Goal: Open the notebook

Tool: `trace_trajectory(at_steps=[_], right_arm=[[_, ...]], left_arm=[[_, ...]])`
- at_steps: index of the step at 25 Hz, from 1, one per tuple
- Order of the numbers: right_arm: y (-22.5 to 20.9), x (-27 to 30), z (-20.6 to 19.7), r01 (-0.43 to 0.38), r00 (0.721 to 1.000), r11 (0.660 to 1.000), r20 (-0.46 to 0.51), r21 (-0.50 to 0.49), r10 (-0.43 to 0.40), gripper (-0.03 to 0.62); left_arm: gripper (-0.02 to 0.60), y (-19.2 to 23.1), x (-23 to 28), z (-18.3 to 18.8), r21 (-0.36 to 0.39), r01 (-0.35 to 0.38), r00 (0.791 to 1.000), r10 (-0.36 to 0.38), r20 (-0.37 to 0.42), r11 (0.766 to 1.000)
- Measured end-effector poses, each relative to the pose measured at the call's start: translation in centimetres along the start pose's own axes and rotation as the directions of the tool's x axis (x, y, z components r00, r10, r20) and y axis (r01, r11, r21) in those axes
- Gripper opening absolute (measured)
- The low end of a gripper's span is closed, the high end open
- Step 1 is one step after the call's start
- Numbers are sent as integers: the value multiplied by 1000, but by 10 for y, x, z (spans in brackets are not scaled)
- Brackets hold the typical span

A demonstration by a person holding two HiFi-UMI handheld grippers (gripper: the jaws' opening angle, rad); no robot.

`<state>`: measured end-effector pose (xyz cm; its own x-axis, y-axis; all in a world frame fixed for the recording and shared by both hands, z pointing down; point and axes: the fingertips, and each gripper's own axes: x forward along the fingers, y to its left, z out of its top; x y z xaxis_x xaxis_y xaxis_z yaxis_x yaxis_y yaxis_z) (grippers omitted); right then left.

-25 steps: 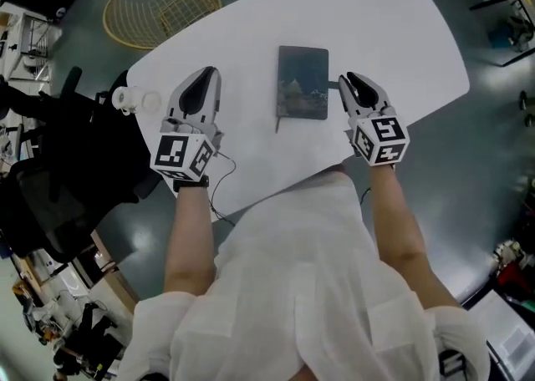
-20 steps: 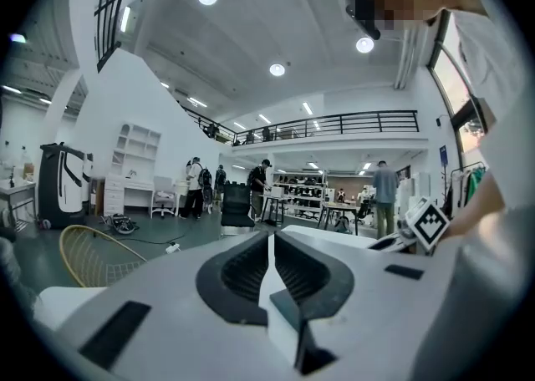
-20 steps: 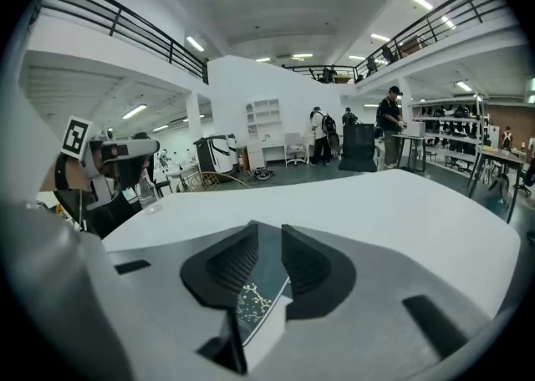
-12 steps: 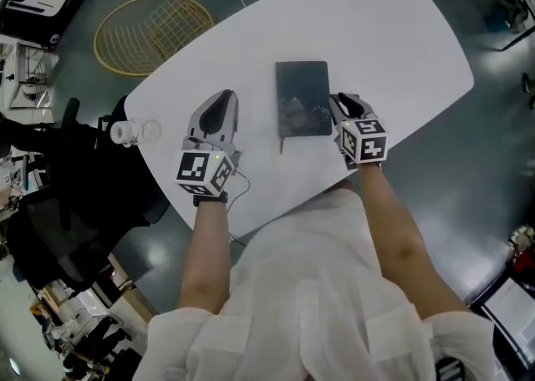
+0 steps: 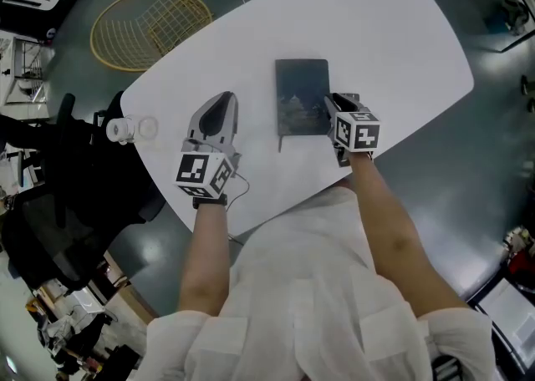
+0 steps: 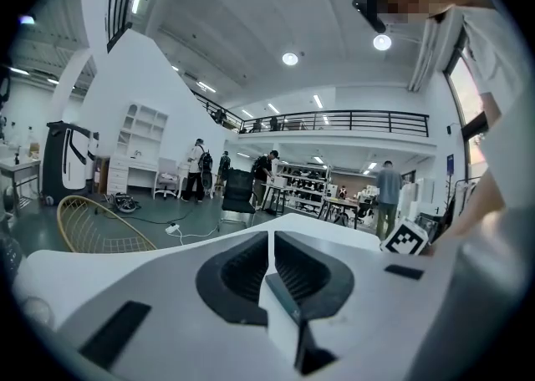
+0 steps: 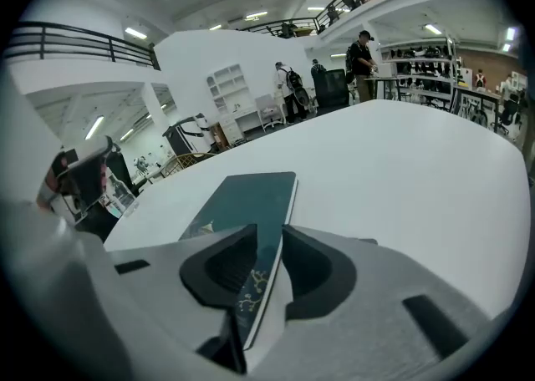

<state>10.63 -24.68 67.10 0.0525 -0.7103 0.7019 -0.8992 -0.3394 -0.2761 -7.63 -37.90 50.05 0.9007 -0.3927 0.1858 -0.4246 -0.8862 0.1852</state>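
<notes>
A dark teal notebook (image 5: 301,91) lies closed and flat on the white table (image 5: 393,28). My right gripper (image 5: 331,105) sits at its near right corner, tilted down. In the right gripper view the notebook (image 7: 242,204) runs away from me, and its right edge passes between the jaws of the right gripper (image 7: 267,241), which stand open around it. My left gripper (image 5: 221,102) rests low over the bare table, well left of the notebook. Its jaws are shut on nothing in the left gripper view (image 6: 269,246).
A small white roll (image 5: 125,129) sits at the table's left edge. On the floor beyond lies a yellow wire basket (image 5: 150,18), with a black chair (image 5: 50,195) to the left. Several people stand far off in the hall.
My right gripper has dropped and swung left from beside the notebook onto its near right corner, tilting down. The left gripper has sunk a little toward the table.
</notes>
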Motion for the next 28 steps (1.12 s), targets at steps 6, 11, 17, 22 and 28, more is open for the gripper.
trace_trajectory(at_steps=[6,11,17,22,28], right_arm=[[-3,4,-8,7,998,1000,-59,10,-6,87],[-3,7,-12,-25,996,999,-89,43,28,87],[-2,10,-13,-68,992,994,-98,82,76,75],[-1,5,-9,-82,991,993,-96,91,91,66],[2,1,-3,-93,993,989,-67,116,101,66]], left_arm=[[21,-8,-3,-2,7,11,1000,-11,-8,1000],[21,-9,-5,-5,19,6,1000,-5,-23,1000],[21,-4,-9,-5,17,-12,1000,13,-22,1000],[21,-6,-13,-1,15,-19,1000,19,-16,1000],[22,-1,-16,3,10,-32,999,32,-5,999]])
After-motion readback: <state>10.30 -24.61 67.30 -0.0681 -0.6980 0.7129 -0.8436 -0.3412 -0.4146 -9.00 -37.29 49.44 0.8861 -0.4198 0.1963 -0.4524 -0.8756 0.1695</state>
